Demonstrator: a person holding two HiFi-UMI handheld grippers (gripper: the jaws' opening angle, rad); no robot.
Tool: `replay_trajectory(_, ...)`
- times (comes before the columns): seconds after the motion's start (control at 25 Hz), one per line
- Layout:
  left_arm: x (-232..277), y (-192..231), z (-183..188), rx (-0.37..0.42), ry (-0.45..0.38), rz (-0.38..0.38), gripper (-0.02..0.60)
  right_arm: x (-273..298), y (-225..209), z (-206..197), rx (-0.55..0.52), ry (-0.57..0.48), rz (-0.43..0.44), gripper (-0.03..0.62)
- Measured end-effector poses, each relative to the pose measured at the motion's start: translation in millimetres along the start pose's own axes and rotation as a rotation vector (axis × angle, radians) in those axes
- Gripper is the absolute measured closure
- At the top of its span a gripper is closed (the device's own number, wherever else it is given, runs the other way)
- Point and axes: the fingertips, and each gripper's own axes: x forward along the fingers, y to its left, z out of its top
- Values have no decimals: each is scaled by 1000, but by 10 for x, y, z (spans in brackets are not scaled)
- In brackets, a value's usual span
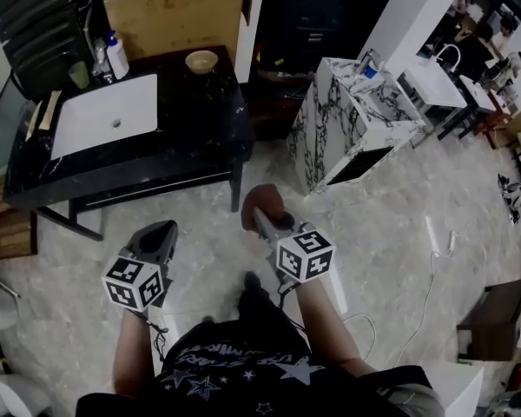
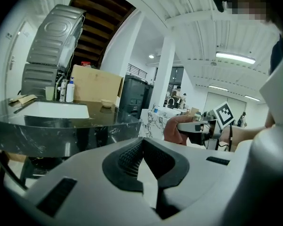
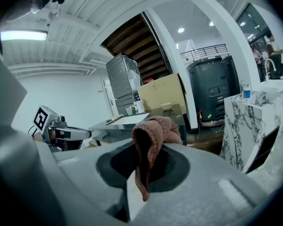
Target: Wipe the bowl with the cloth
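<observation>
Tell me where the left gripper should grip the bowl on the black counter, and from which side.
Probably by the near rim of the bowl, one jaw inside and one outside, coming from the front and above: it stands upright, mouth open, with the cardboard box close behind. The left gripper is shut, so open it first.

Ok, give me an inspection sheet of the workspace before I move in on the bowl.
Surface: dark table, white basin set in it.
Job's things: bowl on the table's far side, not yet reached; cloth in the right gripper.
Clutter: bottles and cardboard box along the far edge.
Grippers: left gripper jaws shut, empty; right gripper jaws shut on the cloth; both short of the table.
Cables: white cable loose on the floor, right.
Surroundings: marble-patterned cabinet right of the table.
</observation>
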Motion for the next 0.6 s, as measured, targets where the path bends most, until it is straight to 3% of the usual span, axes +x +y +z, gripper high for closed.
replay_trajectory(0.32, 730, -40, 387, -35, -17, 88, 574, 328, -790, 383, -4, 7, 81, 546)
replay_trajectory(0.6, 1094, -19, 576, -76, -43, 181, 574, 592, -1122, 621, -54, 14, 177, 546)
